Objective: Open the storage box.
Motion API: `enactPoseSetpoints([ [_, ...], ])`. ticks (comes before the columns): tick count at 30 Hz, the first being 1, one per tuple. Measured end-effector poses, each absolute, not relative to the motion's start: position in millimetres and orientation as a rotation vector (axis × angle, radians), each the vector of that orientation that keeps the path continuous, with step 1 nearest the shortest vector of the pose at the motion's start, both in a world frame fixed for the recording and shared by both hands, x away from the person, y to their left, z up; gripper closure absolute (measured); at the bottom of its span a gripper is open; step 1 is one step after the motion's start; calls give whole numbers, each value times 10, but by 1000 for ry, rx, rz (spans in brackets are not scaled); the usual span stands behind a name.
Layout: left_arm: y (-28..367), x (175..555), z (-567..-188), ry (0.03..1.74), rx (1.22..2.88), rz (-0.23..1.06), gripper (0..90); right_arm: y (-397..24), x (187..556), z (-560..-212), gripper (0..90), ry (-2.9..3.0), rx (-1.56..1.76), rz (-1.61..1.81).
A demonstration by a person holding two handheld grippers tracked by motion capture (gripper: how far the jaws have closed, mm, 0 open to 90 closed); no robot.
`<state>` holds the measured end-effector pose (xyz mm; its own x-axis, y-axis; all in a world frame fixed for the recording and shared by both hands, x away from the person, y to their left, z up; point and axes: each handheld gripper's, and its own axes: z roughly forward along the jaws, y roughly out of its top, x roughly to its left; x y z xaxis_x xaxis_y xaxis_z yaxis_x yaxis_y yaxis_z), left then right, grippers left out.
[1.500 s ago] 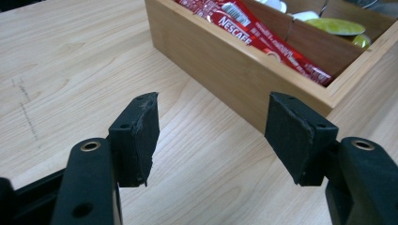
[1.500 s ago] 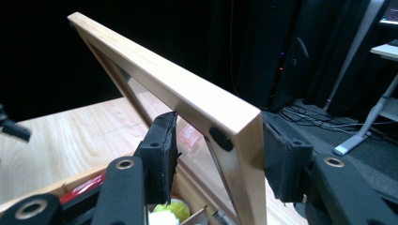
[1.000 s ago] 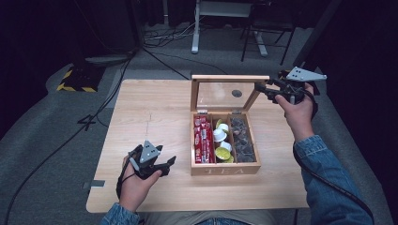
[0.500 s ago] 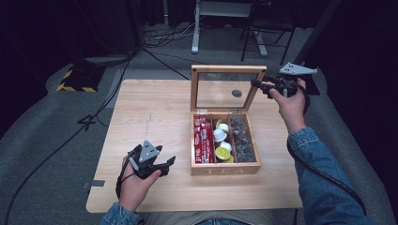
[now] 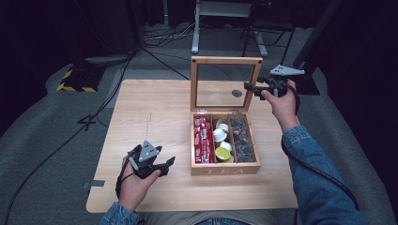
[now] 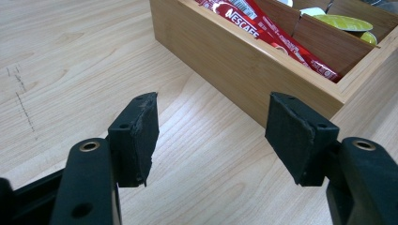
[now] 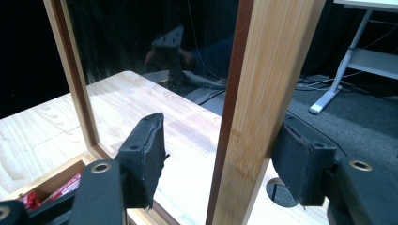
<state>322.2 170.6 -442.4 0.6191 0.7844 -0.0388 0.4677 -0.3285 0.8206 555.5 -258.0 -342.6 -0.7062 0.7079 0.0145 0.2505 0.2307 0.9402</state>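
Both hands (image 5: 285, 104) low, tools apart.

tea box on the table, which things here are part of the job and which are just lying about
Part of the job:
- tea box, open
- its glass lid, standing upright
- right gripper, jaws just opened, either side of the lid's frame

Just lying about:
- left gripper, open, nothing between its jaws
- red Nescafe sticks
- round capsules
- dark packets
- floor cables
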Motion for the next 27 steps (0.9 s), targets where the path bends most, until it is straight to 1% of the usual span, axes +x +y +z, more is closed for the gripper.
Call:
enactPoseSetpoints([
  [8, 1714, 3234, -4442, 997, 1998, 451, 346, -2543, 5643, -3469, 330, 2089, 918, 1455],
  [15, 1734, 3261, -4477, 1016, 2013, 441, 339, -2526, 5715, -3599, 278, 2090, 984, 1410],
  [24, 1724, 3270, -4479, 1007, 2021, 442, 341, -2554, 5723, -3660, 310, 2133, 980, 1381],
  [27, 1727, 3271, -4479, 1012, 2014, 443, 341, -2582, 5704, -3633, 303, 2122, 983, 1382],
])
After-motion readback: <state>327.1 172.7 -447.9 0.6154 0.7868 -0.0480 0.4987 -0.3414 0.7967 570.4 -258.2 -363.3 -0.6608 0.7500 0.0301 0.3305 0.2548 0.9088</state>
